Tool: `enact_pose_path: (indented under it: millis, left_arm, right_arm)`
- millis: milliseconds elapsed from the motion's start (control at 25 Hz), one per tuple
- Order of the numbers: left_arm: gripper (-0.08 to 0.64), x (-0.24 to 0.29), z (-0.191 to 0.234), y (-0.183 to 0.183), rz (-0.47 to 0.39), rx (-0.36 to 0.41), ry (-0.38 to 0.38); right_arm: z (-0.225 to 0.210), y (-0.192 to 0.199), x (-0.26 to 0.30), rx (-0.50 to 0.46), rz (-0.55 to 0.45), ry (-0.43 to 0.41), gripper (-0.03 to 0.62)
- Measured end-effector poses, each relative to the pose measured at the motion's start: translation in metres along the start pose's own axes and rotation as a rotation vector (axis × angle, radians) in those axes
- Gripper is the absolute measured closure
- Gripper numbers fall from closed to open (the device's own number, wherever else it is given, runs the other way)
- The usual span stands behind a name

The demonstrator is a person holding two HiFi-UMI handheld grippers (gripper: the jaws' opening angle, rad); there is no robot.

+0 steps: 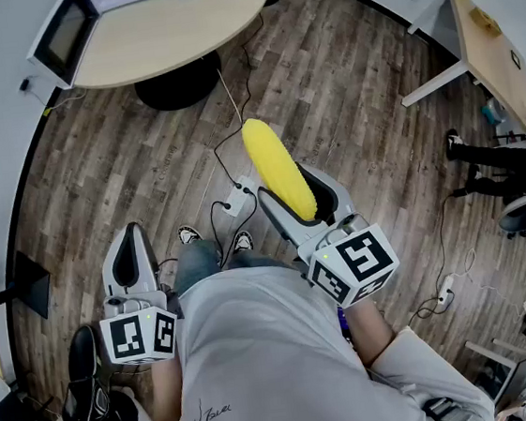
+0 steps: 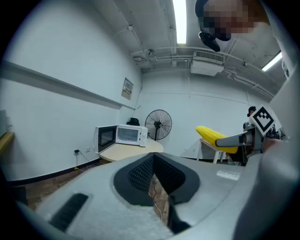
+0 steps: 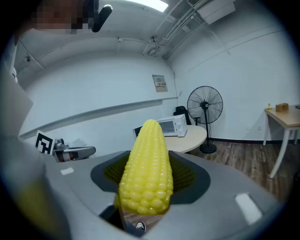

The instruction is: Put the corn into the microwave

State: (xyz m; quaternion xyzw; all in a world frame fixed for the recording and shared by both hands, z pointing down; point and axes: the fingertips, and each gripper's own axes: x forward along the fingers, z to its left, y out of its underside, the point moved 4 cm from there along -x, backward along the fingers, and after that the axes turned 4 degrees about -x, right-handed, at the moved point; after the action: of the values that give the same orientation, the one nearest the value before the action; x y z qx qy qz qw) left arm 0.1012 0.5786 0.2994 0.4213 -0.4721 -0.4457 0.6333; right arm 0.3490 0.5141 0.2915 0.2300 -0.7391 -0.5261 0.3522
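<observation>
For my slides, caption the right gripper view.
Right gripper clamps a yellow corn cob, pointed toward the white microwave on a round wooden table.

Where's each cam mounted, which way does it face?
Head view: on the head, facing steeply down at the floor; shows torso, left gripper, right gripper holding corn.
Left gripper view: on left gripper, along its shut, empty jaws toward the microwave; right gripper at right.
Right gripper view: on right gripper, along the clamped corn toward the microwave; left gripper at left.
Shared: microwave in all three; fan in both gripper views.
</observation>
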Motion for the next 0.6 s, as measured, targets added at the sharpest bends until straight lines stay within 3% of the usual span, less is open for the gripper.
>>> enact_pose_path:
  millis: [240,600]
  left_arm:
    - [0.561,0.002,-0.016,-0.004,-0.008,0.007,0.0]
    - [0.561,0.01,0.012,-0.008,-0.003,-0.006,-0.022]
  right_arm:
    - [-0.009,-0.002,-0.011,0.022,-0.006,-0.024,0.33]
    - [0.004,-0.006,0.024,0.051,-0.01,-0.072,0.328]
